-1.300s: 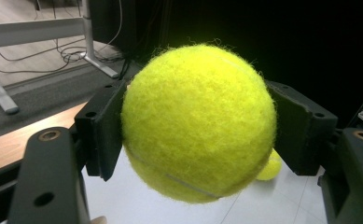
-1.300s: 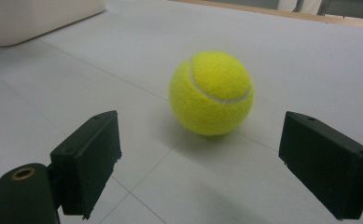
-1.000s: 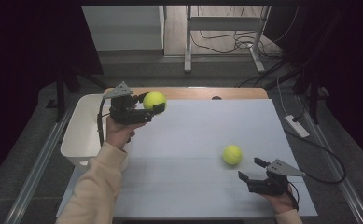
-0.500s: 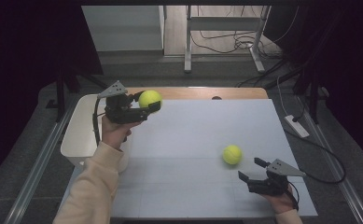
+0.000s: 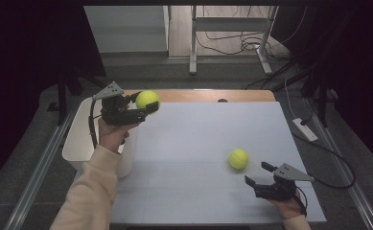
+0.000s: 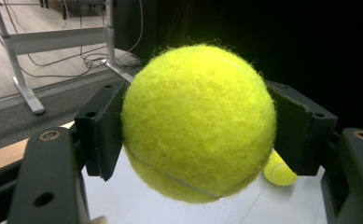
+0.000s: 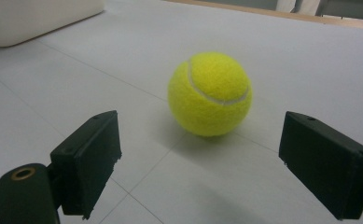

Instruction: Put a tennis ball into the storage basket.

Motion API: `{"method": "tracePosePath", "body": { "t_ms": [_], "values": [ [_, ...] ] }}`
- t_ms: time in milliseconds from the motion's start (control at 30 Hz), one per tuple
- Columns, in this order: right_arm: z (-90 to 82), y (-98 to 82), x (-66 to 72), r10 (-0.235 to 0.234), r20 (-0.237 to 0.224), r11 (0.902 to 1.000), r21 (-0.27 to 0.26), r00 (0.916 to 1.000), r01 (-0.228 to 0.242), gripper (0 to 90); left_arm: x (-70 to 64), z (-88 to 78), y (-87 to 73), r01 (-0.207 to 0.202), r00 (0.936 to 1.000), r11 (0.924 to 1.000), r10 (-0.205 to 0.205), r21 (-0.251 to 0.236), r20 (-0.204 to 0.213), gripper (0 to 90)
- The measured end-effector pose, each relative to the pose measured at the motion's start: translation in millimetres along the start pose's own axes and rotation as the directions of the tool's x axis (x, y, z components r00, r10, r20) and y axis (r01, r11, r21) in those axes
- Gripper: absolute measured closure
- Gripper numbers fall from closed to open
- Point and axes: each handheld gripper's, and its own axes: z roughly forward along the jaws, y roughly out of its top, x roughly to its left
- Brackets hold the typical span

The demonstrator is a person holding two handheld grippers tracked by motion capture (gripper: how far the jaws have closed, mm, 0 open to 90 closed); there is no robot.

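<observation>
My left gripper [image 5: 148,102] is held up over the table's far left corner, shut on a yellow tennis ball [image 5: 147,100]. In the left gripper view the ball [image 6: 198,121] sits squeezed between both black pads [image 6: 100,135]. A second tennis ball [image 5: 238,158] rests on the white table top toward the near right. My right gripper [image 5: 260,174] stays low just in front of it, open. In the right gripper view this ball [image 7: 209,93] lies beyond the spread jaws, touching neither. The same ball [image 6: 279,169] peeks out behind the held one.
A white bin [image 5: 81,139] stands against the table's left edge, below and left of my left hand; its corner [image 7: 44,14] shows far off. A wooden strip [image 5: 213,96] edges the table's far side. Frame legs and cables lie on the floor behind; a power strip [image 5: 305,129] lies right.
My left hand has drifted a little to the left with the ball still in its grip, closer to the bin. The right gripper and the loose ball have stayed put.
</observation>
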Motion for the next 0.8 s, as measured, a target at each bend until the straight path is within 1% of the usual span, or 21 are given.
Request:
{"method": "tracePosePath", "body": {
  "t_ms": [433, 800],
  "values": [
    [-0.2, 0.2, 0.0, 0.0, 0.002, 1.0, -0.001, 1.0, 0.0, 12.8, 11.0, -9.4, 1.5, 0.008, 0.9991, 1.0, -0.008, -0.005, -0.041, 27.2],
    [-0.2, 0.5, 0.3, 0.0, 0.001, 1.0, -0.002, 1.0, 0.0, 12.8, 22.6, -18.1, 1.5, 0.019, 0.9962, 0.9998, -0.019, -0.002, -0.085, 27.3]
  ]
}}
